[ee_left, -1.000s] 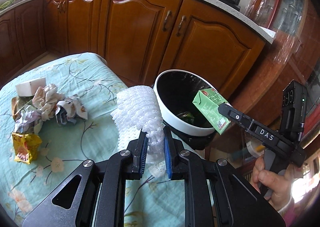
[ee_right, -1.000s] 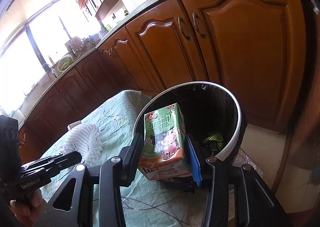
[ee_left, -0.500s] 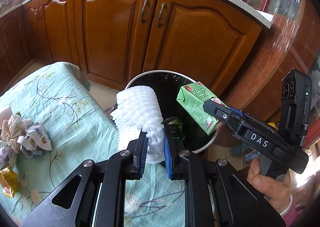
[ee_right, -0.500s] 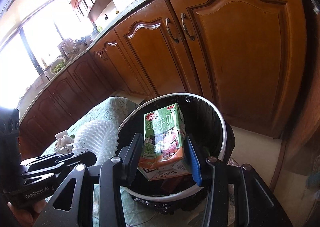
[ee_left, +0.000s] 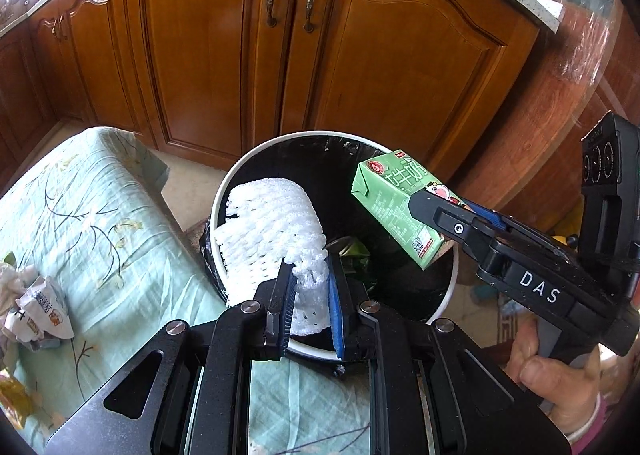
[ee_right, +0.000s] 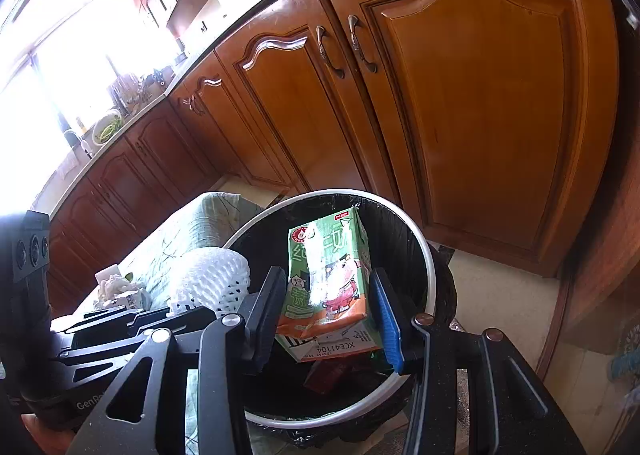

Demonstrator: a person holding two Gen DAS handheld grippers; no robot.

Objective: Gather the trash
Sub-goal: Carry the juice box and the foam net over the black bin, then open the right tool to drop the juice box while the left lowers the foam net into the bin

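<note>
With the left gripper [ee_left: 311, 287] pinching a white foam fruit net [ee_left: 268, 231] and the right gripper [ee_right: 328, 319] clamping a green milk carton [ee_right: 326, 283] above the black-lined trash bin [ee_left: 450, 295], the light net risked snagging on the bin's rim or a pad.

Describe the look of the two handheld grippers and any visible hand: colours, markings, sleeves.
Both are matte black metal with silver bolts and blue finger pads. The left gripper reads "GenRo..." along its side in the right view; the right gripper reads "DAS". A bare hand with a pink cuff grips its handle.
</note>
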